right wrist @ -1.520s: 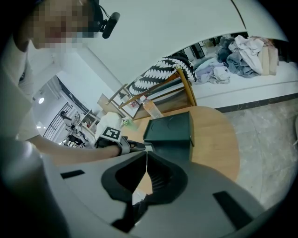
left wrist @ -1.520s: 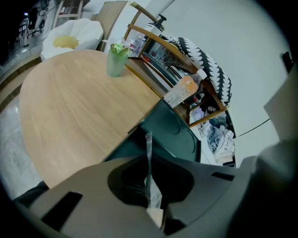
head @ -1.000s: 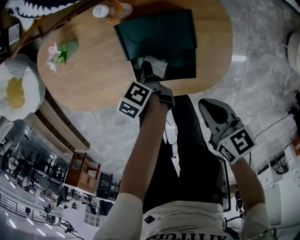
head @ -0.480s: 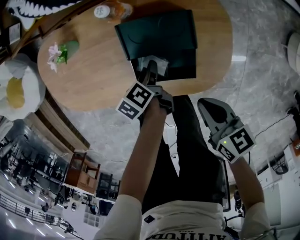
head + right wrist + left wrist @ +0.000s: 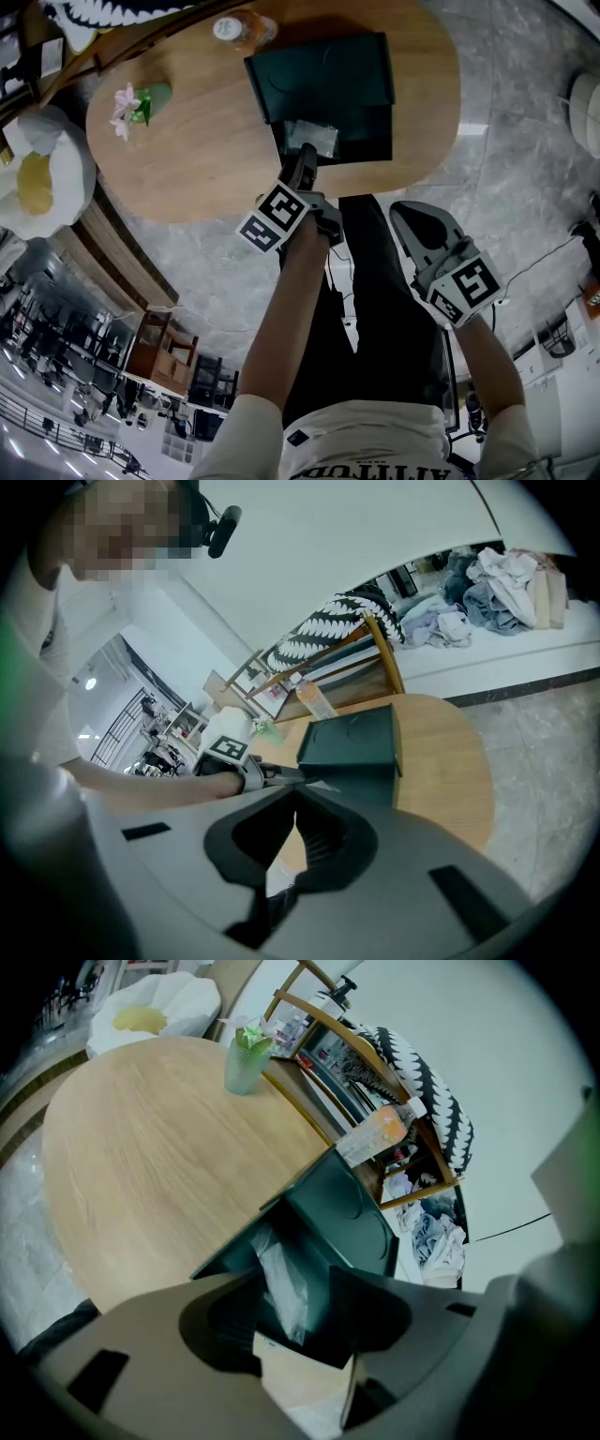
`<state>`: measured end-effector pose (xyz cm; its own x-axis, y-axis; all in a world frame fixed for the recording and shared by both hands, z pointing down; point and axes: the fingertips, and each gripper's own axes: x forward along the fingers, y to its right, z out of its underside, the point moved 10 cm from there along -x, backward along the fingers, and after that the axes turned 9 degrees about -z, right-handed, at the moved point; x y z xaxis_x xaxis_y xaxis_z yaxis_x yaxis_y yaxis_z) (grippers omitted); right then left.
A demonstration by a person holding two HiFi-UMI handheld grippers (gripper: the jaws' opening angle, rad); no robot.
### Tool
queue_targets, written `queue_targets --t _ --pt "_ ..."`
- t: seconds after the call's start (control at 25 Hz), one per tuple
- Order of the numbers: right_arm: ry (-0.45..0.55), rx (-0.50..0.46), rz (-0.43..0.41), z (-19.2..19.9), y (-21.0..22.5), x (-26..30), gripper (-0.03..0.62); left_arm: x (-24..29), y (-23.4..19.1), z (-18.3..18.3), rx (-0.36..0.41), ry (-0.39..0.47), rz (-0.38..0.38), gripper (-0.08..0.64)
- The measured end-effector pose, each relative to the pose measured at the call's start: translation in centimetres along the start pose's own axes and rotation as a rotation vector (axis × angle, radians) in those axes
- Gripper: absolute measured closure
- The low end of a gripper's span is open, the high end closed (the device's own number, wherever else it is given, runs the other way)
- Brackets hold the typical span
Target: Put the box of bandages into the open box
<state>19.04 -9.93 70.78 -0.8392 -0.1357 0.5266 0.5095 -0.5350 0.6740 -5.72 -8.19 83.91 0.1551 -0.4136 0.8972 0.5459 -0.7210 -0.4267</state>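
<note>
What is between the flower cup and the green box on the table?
Nothing but bare wooden table lies between the flower cup and the green box; the head view shows it.

Seen from your head, the left gripper (image 5: 305, 155), its jaws just now opening with nothing gripped, covers the near end of the packet (image 5: 323, 134) in the box (image 5: 323, 80), and any print on it is too small to read. In the left gripper view the packet's lower end drops behind the jaws and its wrap is blurred. The bottle (image 5: 373, 1136) label is too blurred to read. The top edge cuts the striped cloth (image 5: 103, 9), and the left edge cuts the white bag (image 5: 56, 150). In the right gripper view the box's own wall hides its inside.
</note>
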Motion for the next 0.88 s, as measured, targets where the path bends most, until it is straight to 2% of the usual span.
queue_targets --t 0.2,0.52,0.72,0.88 --pt "-0.003 -0.001 0.003 0.5 -0.5 -0.3 0.572 0.8 0.0 0.8 -0.002 -0.049 0.023 0.342" --pt "-0.006 -0.013 0.008 1.4 -1.4 -1.3 0.571 -0.5 0.9 1.1 0.064 -0.039 0.052 0.342" --pt "-0.002 -0.073 0.011 -0.1 -3.5 -3.3 0.572 -4.6 2.6 1.5 0.174 -0.043 0.115 0.341" --pt "-0.012 -0.141 0.022 -2.2 -5.3 -5.6 0.572 -9.3 4.2 1.6 0.284 -0.006 0.122 0.342"
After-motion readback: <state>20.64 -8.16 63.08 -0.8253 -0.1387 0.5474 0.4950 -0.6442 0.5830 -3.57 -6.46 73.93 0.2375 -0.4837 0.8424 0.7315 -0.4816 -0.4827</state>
